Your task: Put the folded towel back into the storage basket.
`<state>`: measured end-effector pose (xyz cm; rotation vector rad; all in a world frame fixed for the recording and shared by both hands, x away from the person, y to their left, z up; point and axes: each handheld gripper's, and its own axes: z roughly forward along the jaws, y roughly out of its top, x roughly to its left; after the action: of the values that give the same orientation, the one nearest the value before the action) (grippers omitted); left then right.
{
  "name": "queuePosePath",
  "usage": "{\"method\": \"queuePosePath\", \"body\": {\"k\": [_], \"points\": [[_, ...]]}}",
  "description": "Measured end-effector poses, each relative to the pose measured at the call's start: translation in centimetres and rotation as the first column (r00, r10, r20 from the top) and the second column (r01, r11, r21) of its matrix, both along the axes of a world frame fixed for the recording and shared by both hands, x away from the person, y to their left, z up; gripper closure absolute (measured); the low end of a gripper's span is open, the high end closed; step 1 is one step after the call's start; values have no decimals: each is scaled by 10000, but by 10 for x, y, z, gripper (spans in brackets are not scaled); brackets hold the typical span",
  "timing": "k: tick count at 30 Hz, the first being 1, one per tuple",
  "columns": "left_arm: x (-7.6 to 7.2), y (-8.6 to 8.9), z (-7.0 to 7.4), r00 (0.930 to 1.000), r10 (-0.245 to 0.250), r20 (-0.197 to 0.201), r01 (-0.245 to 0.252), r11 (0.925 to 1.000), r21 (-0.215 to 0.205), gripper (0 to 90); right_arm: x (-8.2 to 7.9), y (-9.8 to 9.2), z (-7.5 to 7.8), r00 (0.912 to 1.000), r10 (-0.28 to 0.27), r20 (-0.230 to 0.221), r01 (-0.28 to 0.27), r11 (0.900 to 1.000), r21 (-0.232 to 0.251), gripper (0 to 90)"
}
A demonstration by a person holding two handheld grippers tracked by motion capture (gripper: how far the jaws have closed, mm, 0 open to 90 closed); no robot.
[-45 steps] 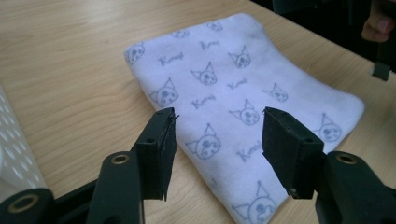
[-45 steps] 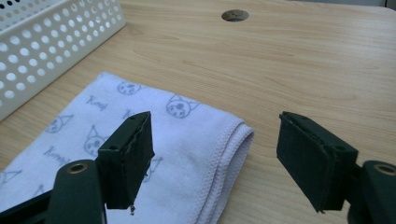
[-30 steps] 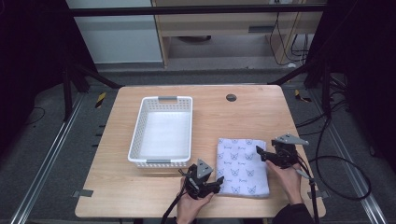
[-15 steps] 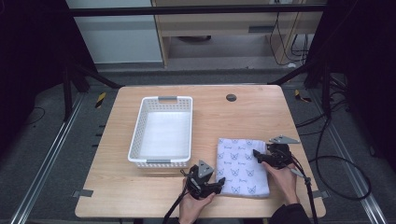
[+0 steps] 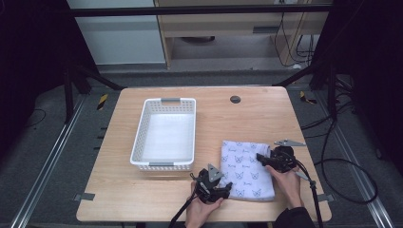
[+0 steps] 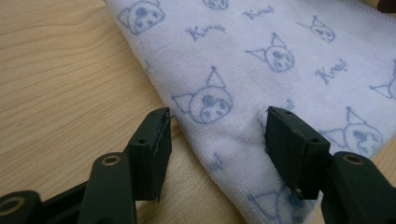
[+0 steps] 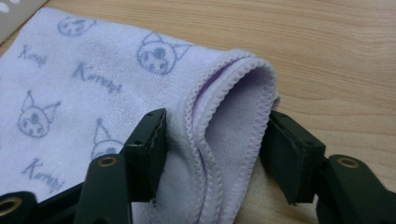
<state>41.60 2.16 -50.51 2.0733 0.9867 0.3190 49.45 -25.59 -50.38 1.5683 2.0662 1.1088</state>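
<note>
A pale lilac towel [image 5: 247,168] printed with blue cat faces lies folded on the wooden table [image 5: 266,118], front right. My left gripper [image 5: 227,190] sits at its near-left edge. In the left gripper view its jaws [image 6: 217,135] have just been opening and straddle the towel's edge [image 6: 261,60] without pressing it. My right gripper [image 5: 261,157] is at the towel's right edge. In the right gripper view its jaws [image 7: 212,140] have just been closing, and the stitched hem [image 7: 219,93] bulges up between the pads, which touch it on both sides.
A white plastic basket [image 5: 139,137] stands on the left half of the table, a hand's width from the towel. A dark round grommet [image 5: 235,99] is set in the tabletop at the back. Cables trail off the right side.
My right gripper has come down and slightly left onto the towel's right edge, and its jaws have narrowed around the hem. The left hand has stayed in place.
</note>
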Motion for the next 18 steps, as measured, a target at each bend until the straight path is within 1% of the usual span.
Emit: {"method": "queuePosePath", "body": {"k": [2, 3, 5, 7, 8, 10, 12, 13, 15, 17, 18], "points": [[0, 0, 0, 10000, -38, -29, 38, 10000, 5, 409, 0, 0, 0, 10000, 41, 11, -41, 10000, 27, 437], [0, -1, 1, 10000, -29, -85, 30, 10000, 68, 426, -1, 1, 0, 10000, 85, -33, -85, 9999, 93, 480], [0, -2, 2, 9998, -95, -168, 96, 9999, 74, 460, -1, 1, 1, 9999, 135, -95, -134, 9998, 143, 516], [0, -3, 2, 9997, -102, -229, 103, 9999, 31, 495, 0, 2, 1, 9997, 172, -167, -167, 9994, 291, 554], [0, -3, 2, 9994, -108, -341, 103, 9999, -122, 522, 0, 2, 1, 9996, 210, -190, -203, 9992, 345, 583], [0, -2, 2, 9988, -100, -483, 87, 9996, -272, 555, -1, 2, 1, 9994, 276, -228, -265, 9986, 464, 635], [1, -2, 2, 9980, -95, -618, 70, 9992, -402, 594, -2, 3, 2, 9993, 334, -185, -325, 9985, 451, 667], [1, -2, 2, 9980, -95, -618, 70, 9992, -402, 618, -2, 3, 2, 9993, 334, -185, -325, 9985, 451, 667], [1, -1, 3, 9978, -58, -666, 18, 9982, -601, 681, -2, 3, 3, 9994, 332, -92, -327, 9986, 415, 698], [0, -1, 4, 9981, -41, -608, 3, 9981, -621, 736, -3, 3, 5, 9992, 387, -12, -386, 9984, 423, 708], [0, 0, 4, 9983, -23, -587, -19, 9975, -708, 736, -3, 3, 5, 9992, 387, -12, -386, 9984, 423, 708]]}}
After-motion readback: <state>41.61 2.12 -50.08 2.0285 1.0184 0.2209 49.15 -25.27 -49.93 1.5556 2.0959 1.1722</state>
